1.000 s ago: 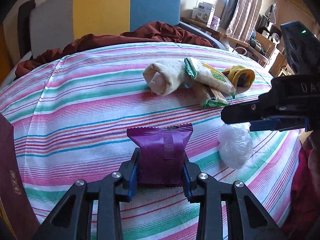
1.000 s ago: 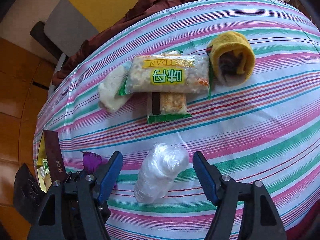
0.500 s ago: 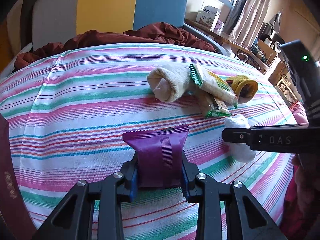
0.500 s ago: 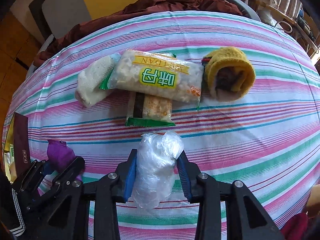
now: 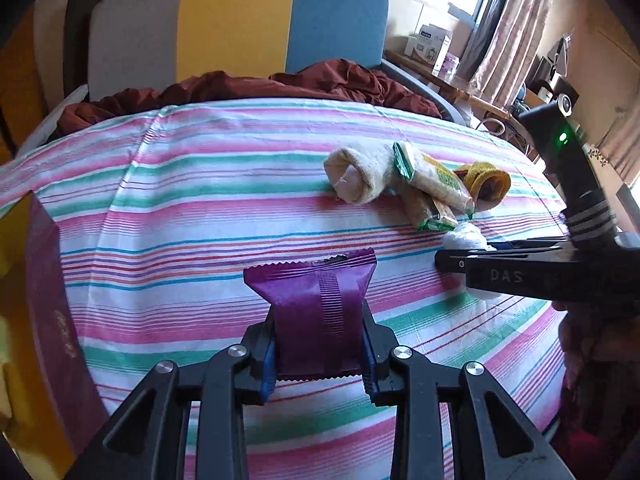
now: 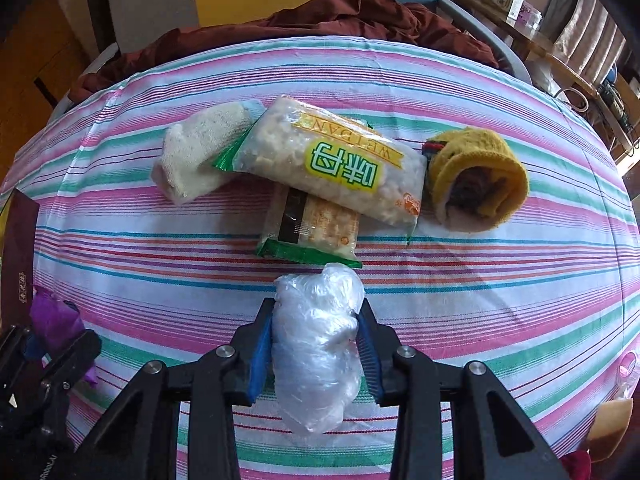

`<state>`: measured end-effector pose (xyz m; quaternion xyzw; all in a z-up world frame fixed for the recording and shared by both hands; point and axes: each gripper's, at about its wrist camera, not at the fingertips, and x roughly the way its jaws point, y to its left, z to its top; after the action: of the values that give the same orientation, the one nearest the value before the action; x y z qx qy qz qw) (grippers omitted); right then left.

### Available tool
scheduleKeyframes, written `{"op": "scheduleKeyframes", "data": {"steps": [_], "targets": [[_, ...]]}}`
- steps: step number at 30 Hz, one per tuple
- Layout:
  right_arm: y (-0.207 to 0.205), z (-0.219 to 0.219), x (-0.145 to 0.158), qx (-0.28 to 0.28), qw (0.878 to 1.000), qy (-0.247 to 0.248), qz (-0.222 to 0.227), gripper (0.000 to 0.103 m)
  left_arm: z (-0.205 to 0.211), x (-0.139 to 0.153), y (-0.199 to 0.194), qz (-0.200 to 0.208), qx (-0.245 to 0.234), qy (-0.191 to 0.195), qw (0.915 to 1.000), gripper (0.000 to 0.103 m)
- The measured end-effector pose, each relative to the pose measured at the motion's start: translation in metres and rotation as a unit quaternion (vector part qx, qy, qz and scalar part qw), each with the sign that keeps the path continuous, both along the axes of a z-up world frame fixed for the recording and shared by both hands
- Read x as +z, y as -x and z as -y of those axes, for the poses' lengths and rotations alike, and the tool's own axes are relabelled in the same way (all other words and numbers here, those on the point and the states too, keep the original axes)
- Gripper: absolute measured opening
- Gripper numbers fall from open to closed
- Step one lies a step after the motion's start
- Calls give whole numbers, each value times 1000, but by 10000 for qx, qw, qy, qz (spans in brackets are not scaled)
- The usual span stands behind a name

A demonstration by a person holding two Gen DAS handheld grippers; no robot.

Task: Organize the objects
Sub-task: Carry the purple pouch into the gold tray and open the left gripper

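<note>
Jaws of your left gripper point(image 5: 319, 354) clamp a purple snack packet point(image 5: 316, 304), crinkled, its serrated top sticking out beyond the fingertips. Your right gripper point(image 6: 316, 354) pinches a crumpled clear plastic bundle point(image 6: 318, 350) between its blue pads, just short of the green-edged snack packs point(image 6: 310, 228).

Left wrist view: low and close over the striped cloth point(image 5: 208, 200), facing the chair point(image 5: 240, 28). Right wrist view: steeper, looking down on the snack packs point(image 6: 332, 164). Shared: cloth, packs point(image 5: 436, 184), yellow roll point(image 6: 480, 176), each other's gripper.
</note>
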<state>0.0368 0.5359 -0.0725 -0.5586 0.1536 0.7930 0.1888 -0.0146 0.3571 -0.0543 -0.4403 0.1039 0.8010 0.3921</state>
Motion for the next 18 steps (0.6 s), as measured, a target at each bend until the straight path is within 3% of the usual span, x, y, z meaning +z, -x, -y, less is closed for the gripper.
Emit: {"op": "scheduleKeyframes", "data": {"steps": [13,18], "targets": [[5,6,-5,86,9997,-233,-32,38,72,45,6,-500,589,-117,9969,33],[4,13,-5,98,9995,-300,-33,38,105,54,16,-522,876,-168,9946,33]]}}
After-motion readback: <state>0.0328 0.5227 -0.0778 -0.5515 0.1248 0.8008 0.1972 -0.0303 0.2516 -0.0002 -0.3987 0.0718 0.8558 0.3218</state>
